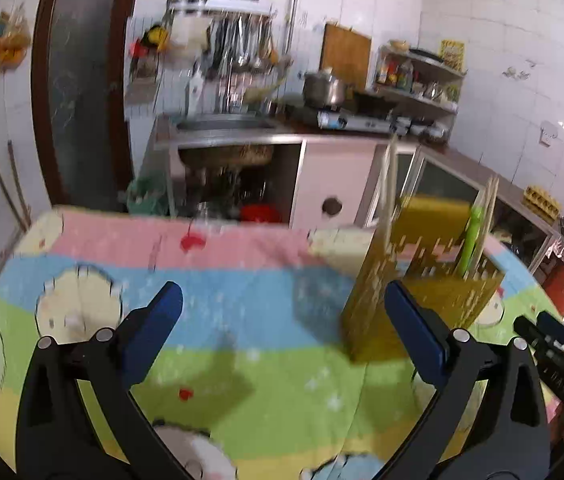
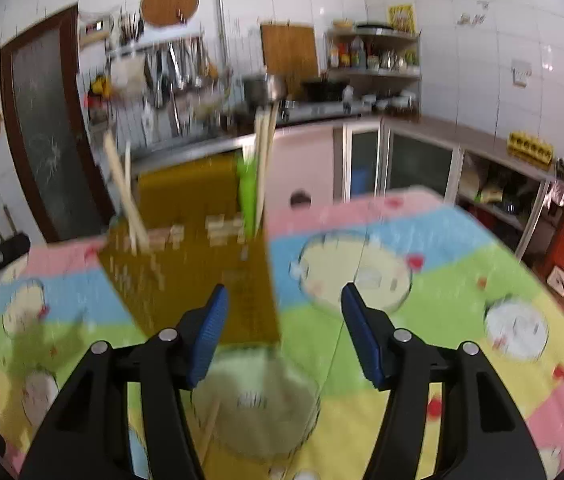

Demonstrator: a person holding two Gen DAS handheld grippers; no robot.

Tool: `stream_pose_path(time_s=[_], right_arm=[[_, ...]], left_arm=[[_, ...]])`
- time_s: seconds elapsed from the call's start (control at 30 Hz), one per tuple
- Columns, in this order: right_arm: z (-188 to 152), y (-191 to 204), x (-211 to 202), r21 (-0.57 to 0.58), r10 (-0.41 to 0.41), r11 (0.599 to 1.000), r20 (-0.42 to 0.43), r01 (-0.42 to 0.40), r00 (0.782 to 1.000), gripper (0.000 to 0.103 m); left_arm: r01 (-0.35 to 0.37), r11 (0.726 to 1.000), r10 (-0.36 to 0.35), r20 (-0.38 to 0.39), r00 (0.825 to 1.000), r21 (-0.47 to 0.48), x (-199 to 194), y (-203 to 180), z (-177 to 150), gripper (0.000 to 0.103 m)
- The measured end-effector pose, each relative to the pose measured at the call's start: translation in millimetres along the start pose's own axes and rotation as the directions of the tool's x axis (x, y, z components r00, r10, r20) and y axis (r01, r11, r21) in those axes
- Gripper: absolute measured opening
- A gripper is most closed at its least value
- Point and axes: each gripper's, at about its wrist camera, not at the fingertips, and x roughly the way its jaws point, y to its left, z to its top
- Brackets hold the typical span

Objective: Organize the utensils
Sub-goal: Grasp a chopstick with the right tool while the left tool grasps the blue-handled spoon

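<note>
An olive-yellow perforated utensil holder [image 1: 422, 280] stands on the cartoon-print tablecloth [image 1: 210, 280]. Pale chopsticks [image 1: 388, 184] and a green utensil [image 1: 472, 236] stick up from it. My left gripper [image 1: 282, 292] is open and empty, and its right finger overlaps the holder's near corner. In the right wrist view the holder [image 2: 186, 256] sits ahead to the left, with chopsticks [image 2: 122, 188] leaning in it. My right gripper [image 2: 284, 292] is open with nothing pressed between its pads. Below it stands a clear round glass container [image 2: 258, 400] with a wooden stick [image 2: 208, 432] at its side.
Behind the table are a steel sink [image 1: 226, 126], a gas stove with a pot [image 1: 322, 88], pink cabinets [image 1: 334, 176] and a corner shelf [image 1: 418, 76]. A dark door [image 1: 78, 92] is at the left. The other gripper's black body [image 1: 554, 344] shows at the right edge.
</note>
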Motion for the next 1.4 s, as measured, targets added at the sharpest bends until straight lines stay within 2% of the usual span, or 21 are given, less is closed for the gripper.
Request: stream_pose_path(time_s=[0.07,0.2,0.27,0.37,0.5,0.57,0.8,0.97,1.1,1.2,1.4], right_arm=[[-17.4,7.4,9.1,-0.008,-0.001,1.0,-0.055,0.001,0.998,0.059],[-46.4,26.1,35.4,-0.017,0.013,1.0,-0.198,-0.017,0.98,0.055],[-56.1,32.7,43.9,-0.028,0.015,0.999,-0.238,-0.022,0.971,0.044],[-64.6,43.0,56.5,-0.038,0.012,0.999,-0.295,-0.025,0.955,0.036],[-64.6,50.9,62.5,-0.062,-0.028,0.998,-0.302,0.01,0.953,0.029],[-63.2,52.0,63.0,-0.062,-0.03,0.998,-0.302,0.012,0.953,0.012],[-62.3,40.6,56.9,-0.034,-0.002,0.999,-0.283,-0.008,0.959,0.009],[-60.5,17.5,50.2,-0.042,-0.027,0.999,-0.279,0.016,0.96,0.006],[-63.3,-14.7,44.4,-0.026,-0.057,0.998,-0.284,0.052,0.957,0.006],[-68.1,-36.4,36.7,-0.003,-0.068,0.998,-0.289,0.07,0.955,0.007],[-77.7,-65.8,12.9,-0.003,-0.117,0.993,-0.274,0.121,0.955,0.007]], left_arm=[[-0.004,1.0,0.004,-0.036,0.999,-0.002,5.6,4.9,-13.5,0.098],[-0.014,1.0,0.017,-0.108,0.994,0.022,12.8,8.4,-46.3,0.098],[-0.021,0.999,0.026,-0.123,0.992,0.04,12.6,9.6,-57.1,0.098],[-0.033,0.997,0.042,-0.13,0.991,0.07,10.1,8.8,-66.5,0.098],[-0.036,0.996,0.046,-0.129,0.991,0.081,5.8,8.3,-72.8,0.098],[-0.036,0.996,0.047,-0.132,0.99,0.079,5.3,6.4,-75.0,0.098],[0.0,0.994,0.017,-0.154,0.988,0.109,1.0,-15.3,-86.0,0.098],[0.041,0.988,-0.017,-0.162,0.987,0.146,-6.4,-35.3,-94.9,0.098],[0.107,0.98,-0.075,-0.19,0.979,0.166,-11.5,-51.0,-103.4,0.098],[0.152,0.967,-0.108,-0.211,0.972,0.205,-14.5,-67.1,-112.2,0.098],[0.265,0.915,-0.171,-0.3,0.939,0.305,-21.4,-100.3,-135.6,0.097]])
